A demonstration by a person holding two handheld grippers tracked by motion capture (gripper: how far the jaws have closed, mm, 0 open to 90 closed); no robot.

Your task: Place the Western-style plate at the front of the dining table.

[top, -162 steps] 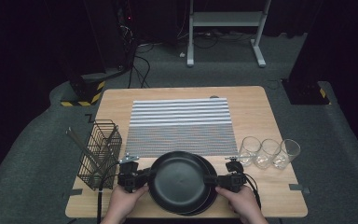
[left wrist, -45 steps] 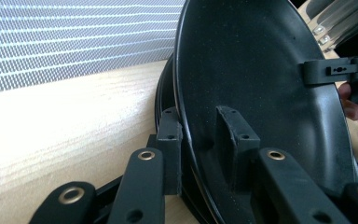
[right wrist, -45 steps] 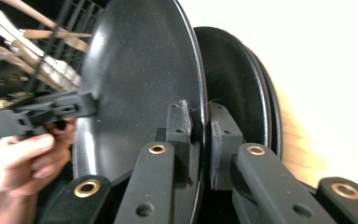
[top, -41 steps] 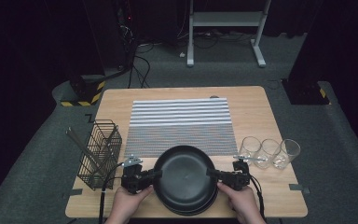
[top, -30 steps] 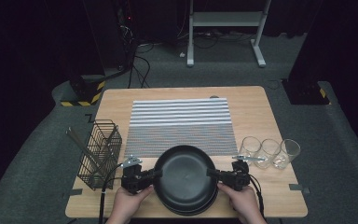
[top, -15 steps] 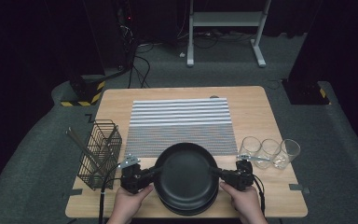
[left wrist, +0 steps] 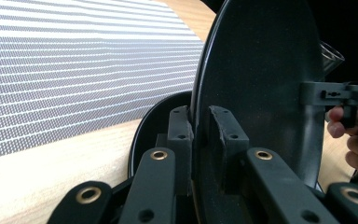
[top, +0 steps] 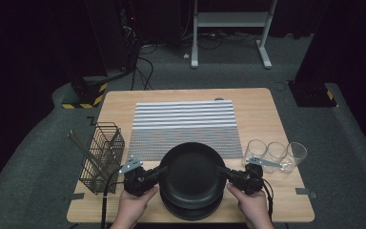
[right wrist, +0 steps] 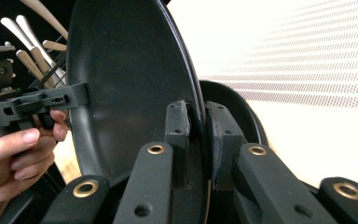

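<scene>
Held level above a stack of matching plates (top: 190, 210) at the 6 o'clock edge of the light wooden bench (top: 262, 109): a round matte-black plate (top: 192, 174), pinched at its 9 o'clock rim by the left claw (top: 161, 171) and at its 3 o'clock rim by the right claw (top: 220, 170). Both claws clamped hard on the plate's edge, one pad above and one below. In the left gripper view, left claw (left wrist: 200, 140) biting the dark rim, another black plate (left wrist: 161, 121) lying on the wood beneath, the far claw gripping the opposite edge. In the right gripper view, right claw (right wrist: 196, 135) closed on the rim, a second plate (right wrist: 235, 112) beneath, pale wooden utensil handles (right wrist: 32, 46) standing beyond. Hands (top: 133, 207) wrapped round each gripper body at the bench's near edge.

At 12 o'clock from the plate, partly overlapped by it in the high view: a grey-and-white striped woven placemat (top: 183, 124). At 9 o'clock, a black wire cutlery basket (top: 102, 155) with wooden handles poking out. At 3 o'clock, three clear drinking glasses (top: 276, 152) in a row, just beyond the right gripper. Dark carpeted floor (top: 38, 143) all round the bench.
</scene>
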